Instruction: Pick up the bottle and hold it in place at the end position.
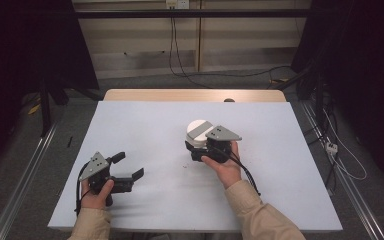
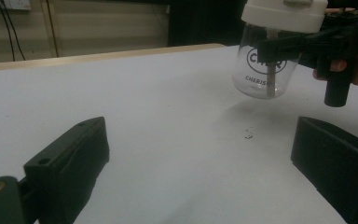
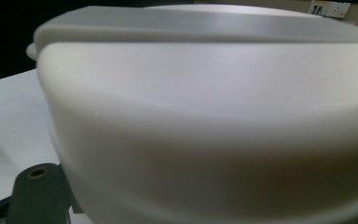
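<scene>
White sheeting covered the surface (image 1: pixel 145 130), with a strip of pale wood showing along its far edge and dark cables trailing over the floor beyond. Near the middle of that surface, the right tongs (image 1: pixel 196 150) pinched a clear round plastic jar with a thick white lid (image 1: pixel 198 131), their black jaws pressed against its neck just under the lid. The jar (image 2: pixel 266 74) hung clear of the surface, upright, with dark lettering on its transparent wall and a thin stem running down inside it. In the right gripper view the white lid (image 3: pixel 205 112) sat immediately ahead of the jaws. The right hand (image 1: pixel 225 167) held those tongs from the near side. Well apart from the jar, towards the near left corner, the left tongs (image 1: pixel 130 166) were spread wide with nothing between the jaws, held low over the surface by the left hand (image 1: pixel 97 192). A few tiny dark specks (image 2: pixel 249 134) lay on the surface below the jar, ahead of the left tongs.
</scene>
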{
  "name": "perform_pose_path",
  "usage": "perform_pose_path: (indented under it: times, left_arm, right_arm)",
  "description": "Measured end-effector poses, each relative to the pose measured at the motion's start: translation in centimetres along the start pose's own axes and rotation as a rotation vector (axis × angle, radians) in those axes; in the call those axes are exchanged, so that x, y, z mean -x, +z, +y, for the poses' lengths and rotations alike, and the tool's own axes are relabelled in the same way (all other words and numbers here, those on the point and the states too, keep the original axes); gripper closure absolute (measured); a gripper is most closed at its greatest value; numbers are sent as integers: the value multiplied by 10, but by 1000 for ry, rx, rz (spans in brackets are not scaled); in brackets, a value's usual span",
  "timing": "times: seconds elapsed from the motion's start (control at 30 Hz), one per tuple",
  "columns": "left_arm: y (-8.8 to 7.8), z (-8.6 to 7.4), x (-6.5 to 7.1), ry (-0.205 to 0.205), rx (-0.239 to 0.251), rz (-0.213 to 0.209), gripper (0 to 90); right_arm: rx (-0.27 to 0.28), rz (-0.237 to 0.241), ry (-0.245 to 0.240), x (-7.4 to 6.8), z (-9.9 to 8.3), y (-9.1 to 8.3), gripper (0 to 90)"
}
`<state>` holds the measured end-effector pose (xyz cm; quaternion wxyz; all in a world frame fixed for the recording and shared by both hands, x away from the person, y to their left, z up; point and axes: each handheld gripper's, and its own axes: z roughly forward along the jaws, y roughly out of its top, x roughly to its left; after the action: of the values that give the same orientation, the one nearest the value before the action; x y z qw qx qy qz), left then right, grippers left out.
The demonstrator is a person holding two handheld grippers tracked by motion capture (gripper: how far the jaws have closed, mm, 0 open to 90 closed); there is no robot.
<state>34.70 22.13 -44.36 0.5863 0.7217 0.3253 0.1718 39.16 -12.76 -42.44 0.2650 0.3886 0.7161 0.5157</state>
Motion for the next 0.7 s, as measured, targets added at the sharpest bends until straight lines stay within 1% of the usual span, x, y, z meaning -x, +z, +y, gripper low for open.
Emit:
perform_pose_path:
  times: [0.2, 0.27, 0.37, 0.63, 0.7]
  left_arm:
    - [-1, 0, 0, 1, 1, 0, 39]
    - [-1, -1, 0, -4, -4, 0, 39]
    - [-1, 0, -1, -5, 2, -3, 39]
    - [-1, 0, -1, 5, 0, -4, 39]
    - [-1, 0, -1, -3, -1, -3, 39]
  right_arm:
    - [-1, -4, -5, 2, 2, 5, 186]
    - [1, -4, -1, 3, 3, 7, 187]
    - [3, -6, -1, 3, 4, 10, 187]
    - [-2, -8, 1, 6, 4, 19, 186]
    - [-3, -8, 5, 7, 4, 22, 187]
